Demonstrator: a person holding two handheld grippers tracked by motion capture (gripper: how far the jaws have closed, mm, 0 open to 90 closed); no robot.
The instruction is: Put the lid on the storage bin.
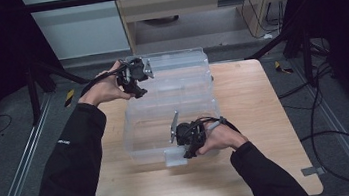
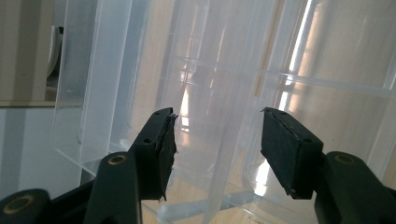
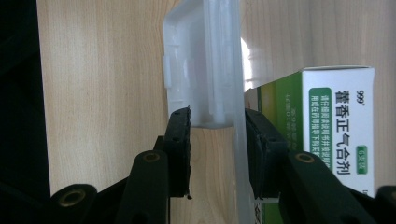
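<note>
A clear plastic compartment box (image 1: 173, 105) lies in the middle of the wooden table (image 1: 260, 117). My left gripper (image 1: 137, 88) is at the box's far left corner. In the left gripper view it (image 2: 217, 140) stands open, with a clear plastic wall (image 2: 233, 140) between the pads and apart from both. My right gripper (image 1: 188, 153) is at the box's near edge. There it (image 3: 217, 140) is shut on the white latch (image 3: 205, 70) and the thin front wall. A green and white medicine carton (image 3: 336, 135) lies behind that wall.
Bare wood lies to the left, right and front of the box. Black frame legs (image 1: 286, 39) stand at the table's far corners, and cables (image 1: 340, 148) trail over the grey floor on the right. A cabinet (image 1: 191, 5) stands behind the table.
</note>
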